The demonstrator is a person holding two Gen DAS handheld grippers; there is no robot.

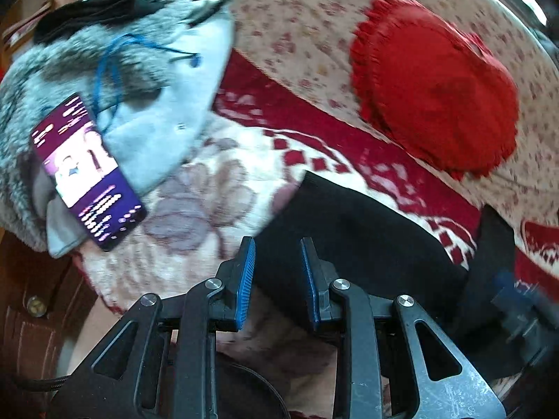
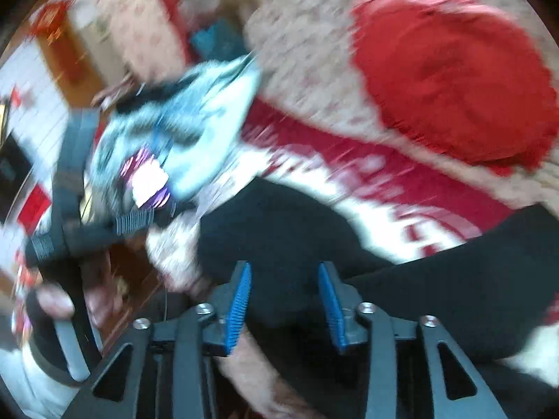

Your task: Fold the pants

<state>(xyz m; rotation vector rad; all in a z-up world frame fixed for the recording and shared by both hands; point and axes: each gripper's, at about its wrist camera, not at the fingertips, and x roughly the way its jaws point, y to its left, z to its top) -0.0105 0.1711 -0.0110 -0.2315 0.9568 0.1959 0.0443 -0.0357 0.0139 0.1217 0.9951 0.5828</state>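
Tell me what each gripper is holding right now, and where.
Nothing. The left gripper and right gripper both hang open over the black pants.

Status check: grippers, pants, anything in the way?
Left gripper open, empty. Right gripper open, empty. Black pants on the blanket, fold unfinished. Phone on grey jacket nearby, clear of the pants.

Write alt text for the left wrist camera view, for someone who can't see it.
The left gripper, jaws parted and empty, hangs above black pants spread on a red-and-white blanket. A lit phone lies on grey fluffy clothing at left; a red cushion sits behind.
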